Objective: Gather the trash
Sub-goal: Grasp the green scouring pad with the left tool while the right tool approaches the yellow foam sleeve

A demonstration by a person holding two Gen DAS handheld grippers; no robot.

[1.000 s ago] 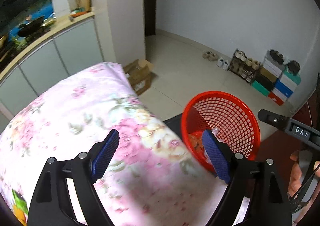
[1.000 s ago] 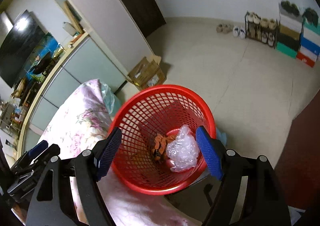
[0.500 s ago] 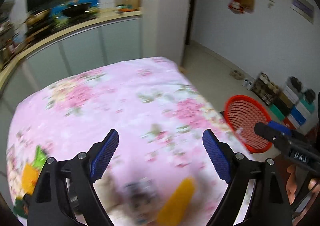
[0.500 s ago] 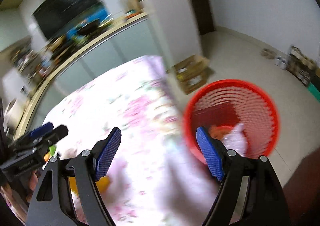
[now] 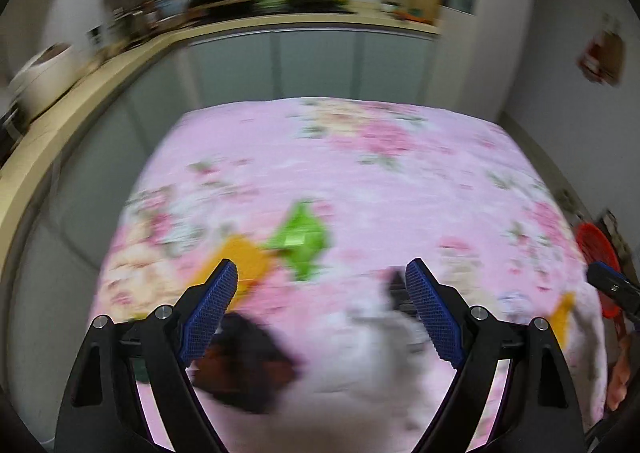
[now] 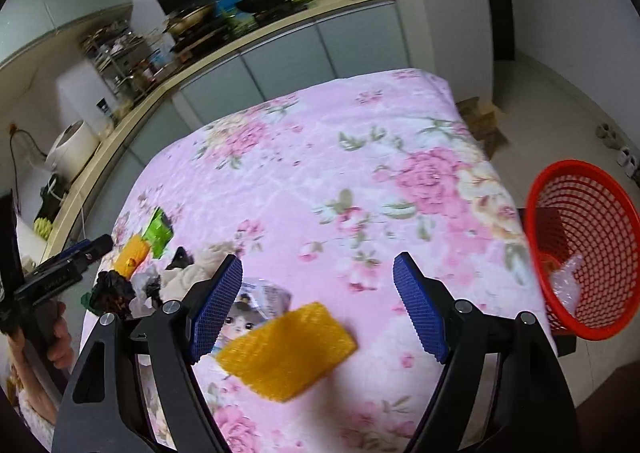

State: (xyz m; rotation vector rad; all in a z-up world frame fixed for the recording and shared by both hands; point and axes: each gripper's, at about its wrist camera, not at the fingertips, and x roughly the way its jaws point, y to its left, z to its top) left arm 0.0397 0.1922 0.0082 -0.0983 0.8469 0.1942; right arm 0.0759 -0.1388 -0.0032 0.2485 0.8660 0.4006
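Trash lies on the pink floral tablecloth (image 6: 320, 173). A yellow mesh pad (image 6: 286, 349) lies just in front of my open, empty right gripper (image 6: 318, 305), with a doll-print wrapper (image 6: 256, 305) beside it. A green wrapper (image 6: 159, 231), a yellow piece (image 6: 132, 253) and a black crumpled piece (image 6: 112, 291) lie at the left. My left gripper (image 5: 320, 313) is open and empty above the blurred green wrapper (image 5: 302, 239), yellow piece (image 5: 240, 257) and dark piece (image 5: 244, 365). The red basket (image 6: 588, 245) stands off the table's right edge, holding clear plastic (image 6: 564, 281).
A kitchen counter (image 6: 256, 37) with pans runs behind the table. A cardboard box (image 6: 484, 121) sits on the floor beyond the far right corner. The left wrist view is motion-blurred; the basket (image 5: 596, 249) shows at its right edge.
Both grippers have swung left from over the red basket to the table; the trash pieces have come into view. Both stayed open.
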